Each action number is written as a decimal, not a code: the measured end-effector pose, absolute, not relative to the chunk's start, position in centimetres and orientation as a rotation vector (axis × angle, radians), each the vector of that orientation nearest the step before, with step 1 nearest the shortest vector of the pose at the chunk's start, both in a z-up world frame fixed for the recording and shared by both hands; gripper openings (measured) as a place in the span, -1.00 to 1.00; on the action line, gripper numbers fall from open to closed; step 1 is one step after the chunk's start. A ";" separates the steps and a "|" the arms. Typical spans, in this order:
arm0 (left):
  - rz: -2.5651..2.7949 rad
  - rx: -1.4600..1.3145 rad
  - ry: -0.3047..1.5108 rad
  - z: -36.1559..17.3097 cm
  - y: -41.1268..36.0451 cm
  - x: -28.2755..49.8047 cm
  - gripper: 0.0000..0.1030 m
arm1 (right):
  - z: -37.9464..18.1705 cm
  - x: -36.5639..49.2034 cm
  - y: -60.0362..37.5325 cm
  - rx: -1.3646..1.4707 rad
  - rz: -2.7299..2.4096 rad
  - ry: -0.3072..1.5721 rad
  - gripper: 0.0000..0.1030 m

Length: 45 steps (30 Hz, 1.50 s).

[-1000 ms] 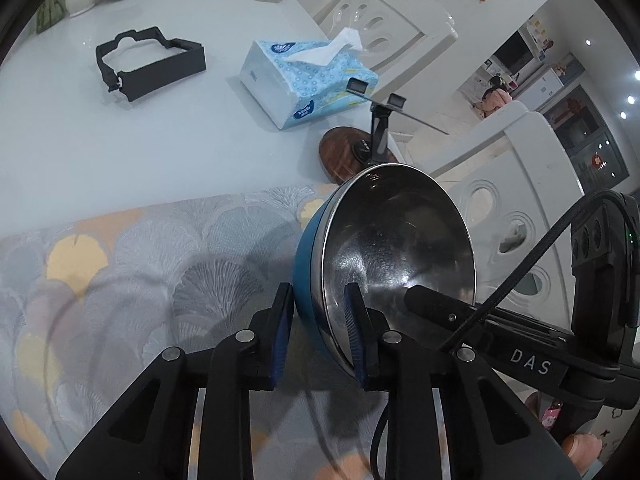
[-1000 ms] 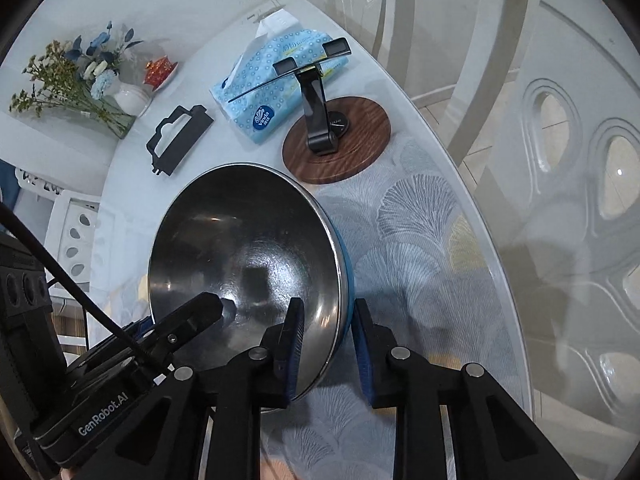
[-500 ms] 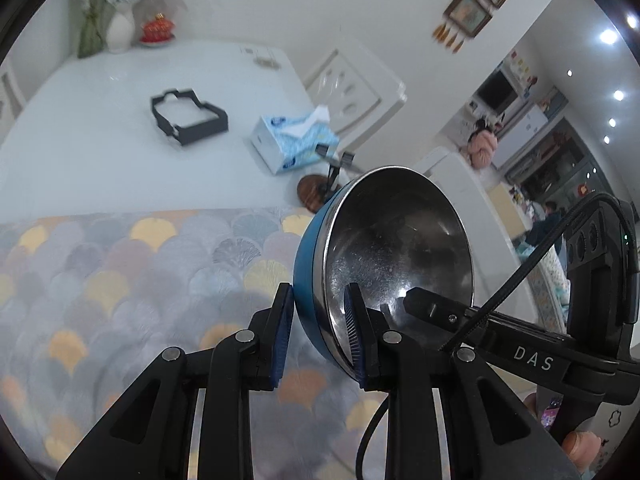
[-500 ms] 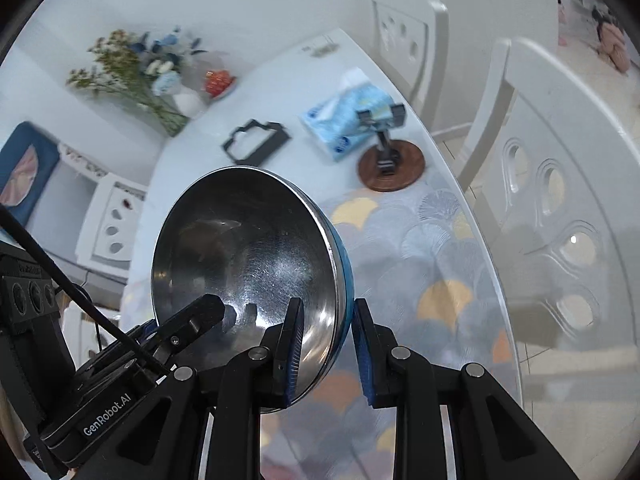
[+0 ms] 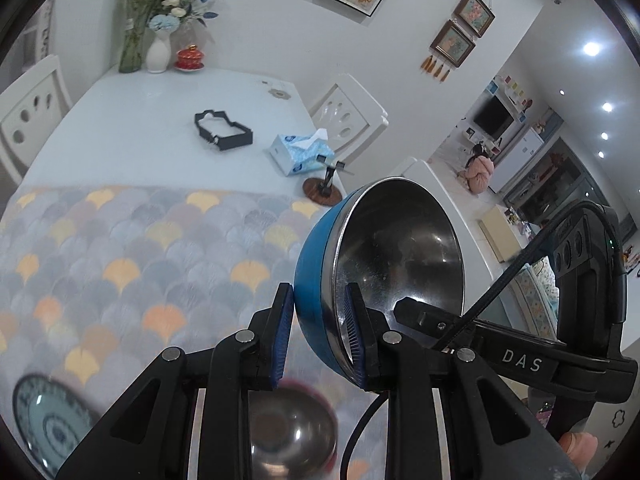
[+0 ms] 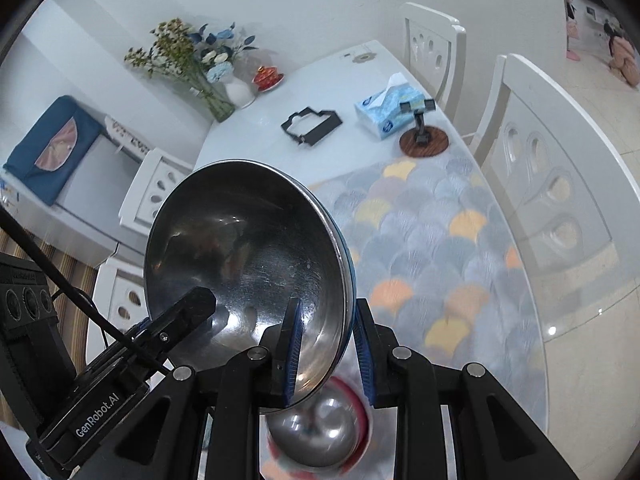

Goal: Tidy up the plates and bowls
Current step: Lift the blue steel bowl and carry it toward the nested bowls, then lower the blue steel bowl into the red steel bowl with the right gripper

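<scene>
A blue bowl [image 5: 316, 280] with a shiny steel inside [image 6: 248, 248] hangs in the air above the table, held from both sides. My left gripper [image 5: 318, 332] is shut on one part of its rim, my right gripper [image 6: 328, 354] on the opposite part. Under the grippers, on the patterned mat, stands a second steel bowl [image 5: 288, 436] with a red outside [image 6: 320, 436], blurred. A patterned blue-white plate [image 5: 44, 428] lies at the mat's lower left in the left wrist view.
Farther back on the white table [image 5: 152, 128] are a black frame [image 5: 222, 132], a tissue box [image 5: 300, 152], a small stand on a wooden disc [image 5: 324, 192], vases with flowers [image 5: 156, 36] and a red lidded cup [image 5: 190, 58]. White chairs [image 6: 560, 168] stand around the table.
Both grippers have risen and pulled back with the blue bowl, so much more of the table shows. The red-sided steel bowl and the plate have come into view below.
</scene>
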State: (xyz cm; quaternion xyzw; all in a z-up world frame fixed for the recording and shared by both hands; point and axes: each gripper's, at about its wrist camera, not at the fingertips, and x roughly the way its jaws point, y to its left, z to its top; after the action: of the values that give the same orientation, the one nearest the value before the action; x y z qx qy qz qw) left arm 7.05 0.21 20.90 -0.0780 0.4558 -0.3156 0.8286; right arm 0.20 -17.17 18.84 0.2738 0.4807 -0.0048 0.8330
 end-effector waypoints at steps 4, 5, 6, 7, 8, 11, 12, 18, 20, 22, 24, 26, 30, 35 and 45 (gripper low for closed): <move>-0.652 -0.173 0.993 20.1 2.1 4.6 -0.56 | 18.3 -2.0 -15.3 0.588 0.002 1.045 -0.51; -0.648 -0.176 0.999 19.9 2.5 4.0 -0.56 | 18.1 -2.6 -14.8 0.590 0.005 1.053 -0.50; -0.644 -0.178 1.006 19.7 2.9 3.5 -0.56 | 17.9 -3.1 -14.5 0.592 0.007 1.060 -0.50; -0.638 -0.181 1.017 19.3 3.4 2.9 -0.56 | 17.7 -3.5 -14.1 0.592 0.009 1.066 -0.50; -0.634 -0.183 1.027 18.9 3.7 2.5 -0.56 | 17.4 -4.0 -13.6 0.591 0.010 1.077 -0.50; -0.626 -0.195 1.055 17.7 4.6 1.3 -0.56 | 16.6 -5.0 -12.7 0.584 0.001 1.102 -0.49; -0.623 -0.197 1.065 17.3 4.8 1.0 -0.56 | 16.1 -5.5 -12.3 0.582 -0.001 1.115 -0.49; -0.616 -0.199 1.124 14.7 5.3 -0.4 -0.56 | 13.9 -6.7 -11.5 0.580 -0.014 1.182 -0.49; -0.613 -0.195 1.137 14.1 5.3 -0.7 -0.56 | 13.3 -7.0 -11.5 0.585 -0.015 1.197 -0.49; -0.609 -0.190 1.147 13.6 5.4 -0.8 -0.56 | 12.6 -7.2 -11.4 0.591 -0.016 1.212 -0.49; -0.605 -0.184 1.156 13.1 5.3 -0.9 -0.56 | 11.9 -7.3 -11.4 0.604 -0.015 1.226 -0.49; -0.598 -0.175 1.162 12.7 5.2 -0.9 -0.56 | 11.2 -7.3 -11.4 0.619 -0.012 1.240 -0.49; -0.589 -0.155 1.171 12.1 5.0 -0.9 -0.56 | 10.3 -7.2 -11.5 0.643 -0.008 1.263 -0.49; -0.592 -0.135 1.179 11.7 4.6 -0.7 -0.56 | 9.8 -7.0 -11.7 0.648 -0.018 1.279 -0.49; -0.584 -0.111 1.196 11.1 4.0 -0.5 -0.56 | 8.6 -6.8 -12.1 0.668 -0.025 1.312 -0.49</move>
State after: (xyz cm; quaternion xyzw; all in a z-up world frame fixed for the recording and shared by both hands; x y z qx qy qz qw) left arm -0.50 4.00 11.06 -0.0515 0.5547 -0.2710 0.7850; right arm -6.78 -12.10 8.56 0.3047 0.5985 -0.0113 0.7409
